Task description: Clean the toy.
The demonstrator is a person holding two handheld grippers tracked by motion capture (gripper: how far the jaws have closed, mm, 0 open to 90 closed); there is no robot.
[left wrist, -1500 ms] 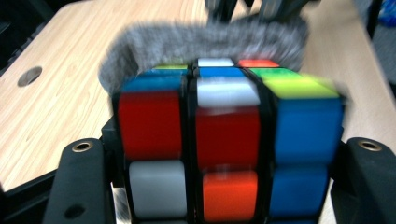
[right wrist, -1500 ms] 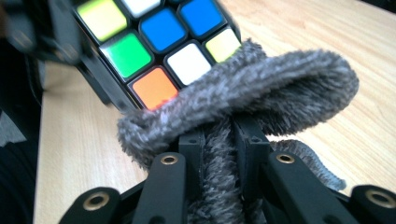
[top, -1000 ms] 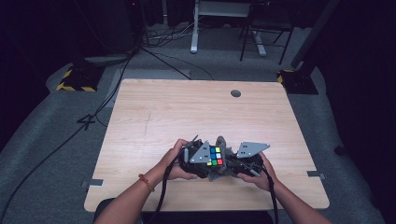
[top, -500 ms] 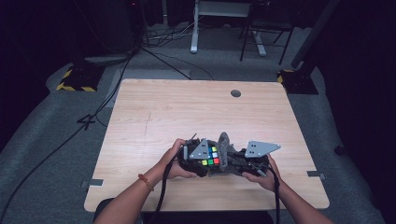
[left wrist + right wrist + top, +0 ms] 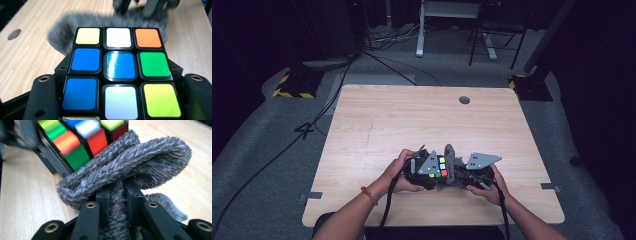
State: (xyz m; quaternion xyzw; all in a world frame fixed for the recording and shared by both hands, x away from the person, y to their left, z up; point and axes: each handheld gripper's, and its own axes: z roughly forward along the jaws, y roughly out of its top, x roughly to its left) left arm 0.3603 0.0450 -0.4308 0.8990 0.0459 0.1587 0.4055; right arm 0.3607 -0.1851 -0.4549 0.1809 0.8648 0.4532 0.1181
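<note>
Left gripper [image 5: 432, 172], in the high view: clamped on a puzzle cube [image 5: 441, 167], low near the front edge of the table [image 5: 412, 120], about midway along it. Right gripper [image 5: 462, 176] just beside, pinched shut on a grey fuzzy cloth [image 5: 449, 161] that rises against the cube's right side. Left hand [image 5: 399, 172] and right hand [image 5: 489, 182] wrapped round the gripper bodies, a grey three-cornered plate on each. Cube small here; white, yellow, green and red stickers showing on the upturned face. No long axis to a cube; face tilted up toward the camera.

Left gripper view: black jaws pressed on the cube [image 5: 120, 72] from both sides, low at the corners of the picture. Nine stickers in black framing, read by rows: pale yellow, white, orange; blue, blue, green; blue, white, lime yellow. Glossy centre sticker with a streak of glare. No brand, label or writing legible. Grey cloth [image 5: 62, 32] blurred behind the cube's top edge, lying against the wood.

Right gripper view: jaws squeezed together on a fold of the cloth [image 5: 130, 167], pile bulging out above the pads in a thick looped twist. Loop's long axis running from lower left to upper right. Cube [image 5: 82, 142] at upper left, touching the cloth, tilted on an edge, blurred; green, orange, red, white and blue stickers visible. No lettering readable.
</note>
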